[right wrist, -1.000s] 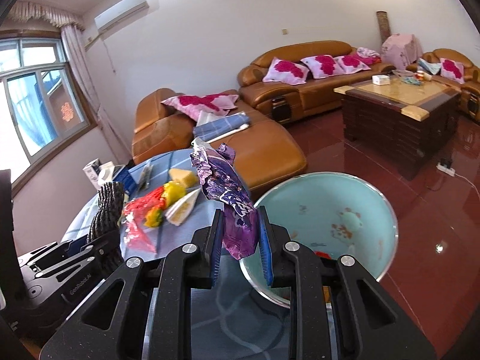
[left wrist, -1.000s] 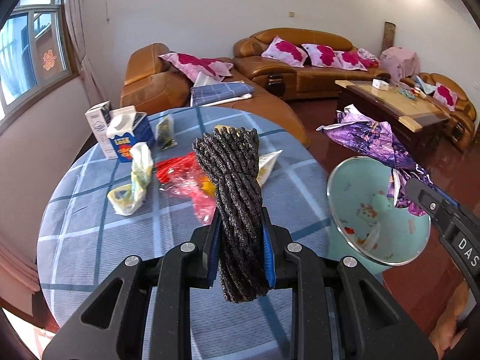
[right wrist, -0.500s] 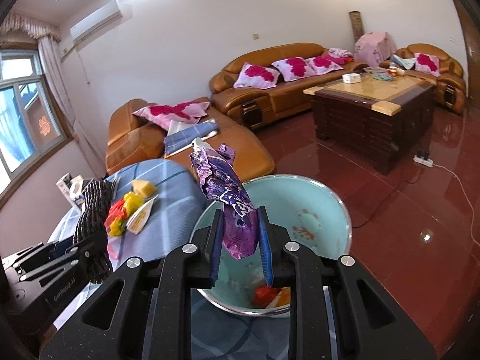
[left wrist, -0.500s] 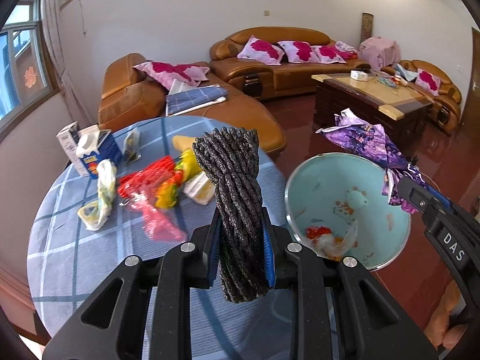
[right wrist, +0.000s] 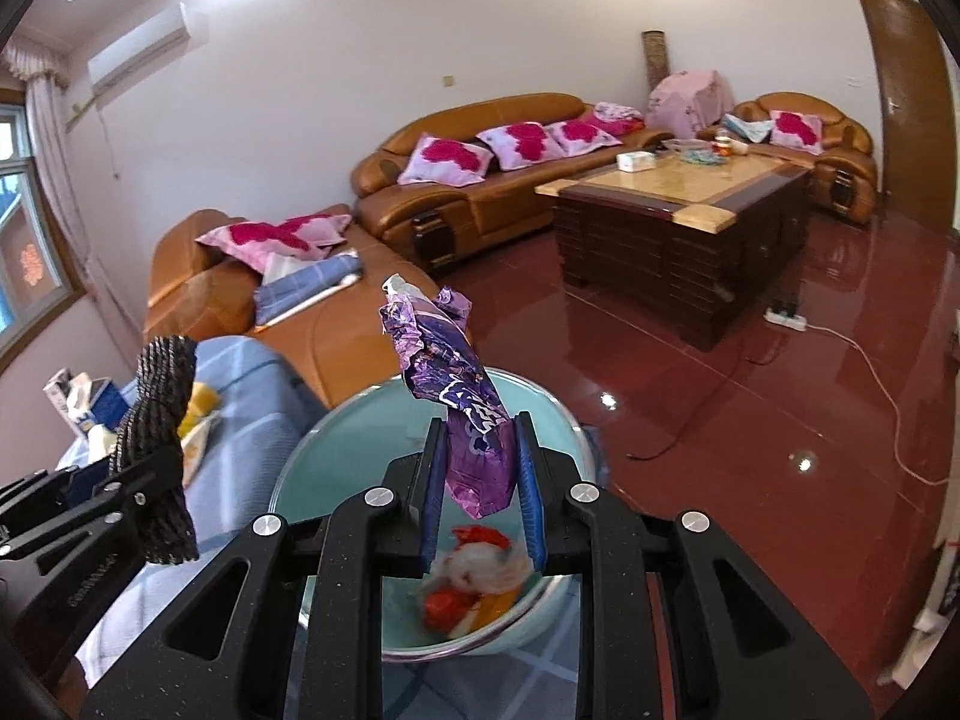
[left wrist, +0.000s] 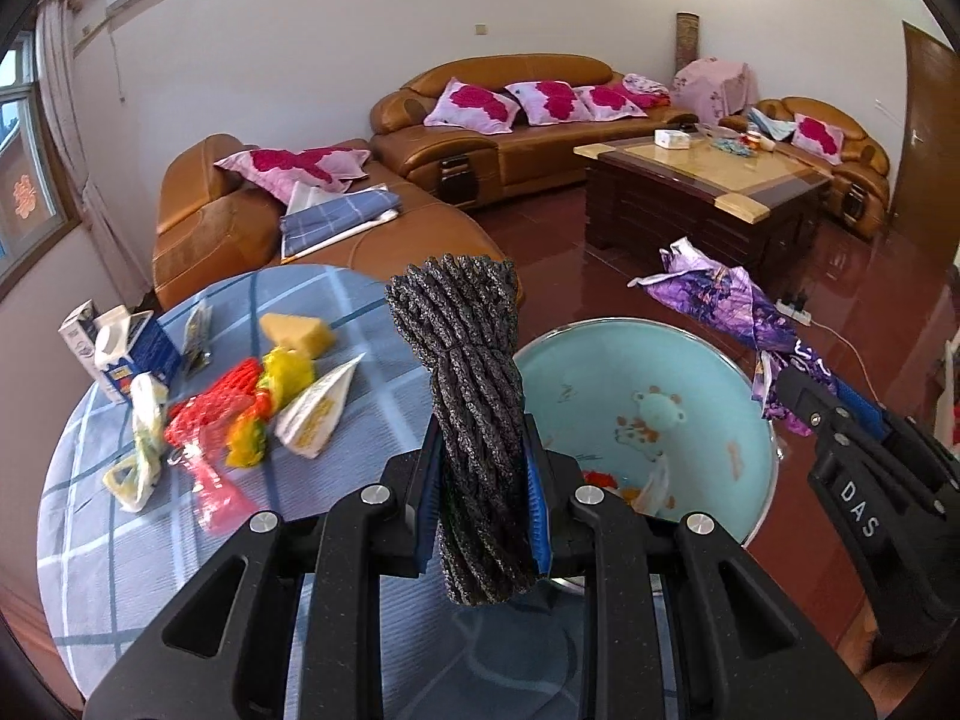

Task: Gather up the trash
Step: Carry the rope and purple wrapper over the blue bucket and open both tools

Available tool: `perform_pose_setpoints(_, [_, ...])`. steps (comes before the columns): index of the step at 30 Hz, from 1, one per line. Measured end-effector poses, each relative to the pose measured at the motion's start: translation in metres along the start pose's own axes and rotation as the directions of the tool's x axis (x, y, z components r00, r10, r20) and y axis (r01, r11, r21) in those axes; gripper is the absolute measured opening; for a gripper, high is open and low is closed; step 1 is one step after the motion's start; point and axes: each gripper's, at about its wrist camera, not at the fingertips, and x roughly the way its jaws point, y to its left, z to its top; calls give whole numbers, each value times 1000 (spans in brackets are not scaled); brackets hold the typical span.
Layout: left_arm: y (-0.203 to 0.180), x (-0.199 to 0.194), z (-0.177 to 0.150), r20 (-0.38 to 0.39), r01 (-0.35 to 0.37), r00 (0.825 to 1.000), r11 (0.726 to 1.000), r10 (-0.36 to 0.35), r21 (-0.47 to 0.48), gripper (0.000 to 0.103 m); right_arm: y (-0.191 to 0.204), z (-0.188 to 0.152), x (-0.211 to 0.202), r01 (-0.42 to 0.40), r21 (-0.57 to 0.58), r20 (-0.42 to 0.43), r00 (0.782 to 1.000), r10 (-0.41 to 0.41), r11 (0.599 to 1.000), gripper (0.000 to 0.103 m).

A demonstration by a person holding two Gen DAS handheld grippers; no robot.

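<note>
The light-blue basin [right wrist: 543, 405] is sitting at the table [left wrist: 198, 540] edge. The left gripper [left wrist: 480, 501] is clenching a dark rope bundle [left wrist: 474, 396] upright beside it; the right gripper [right wrist: 480, 495] is gripping a purple wrapper [right wrist: 462, 414], long axis pointing up, above it.

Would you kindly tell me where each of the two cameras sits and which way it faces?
Left wrist: on the left tongs, looking along them over the blue table toward the sofas; they grip a dark rope bundle; the right tongs show at right.
Right wrist: on the right tongs, looking down into the teal bowl; they grip a purple wrapper; the left tongs show at left.
Shared: bowl, bundle, wrapper, table, sofas.
</note>
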Motion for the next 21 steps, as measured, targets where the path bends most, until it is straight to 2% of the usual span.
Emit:
perform_pose_setpoints(10, [-26, 32, 1, -46, 21, 999, 999, -18, 50, 24, -20, -10, 27, 80, 31, -69, 995, -78, 996, 23])
perform_pose_setpoints(21, [-41, 65, -6, -117, 59, 992, 996, -51, 70, 24, -20, -17, 44, 87, 17, -130, 988, -84, 996, 24])
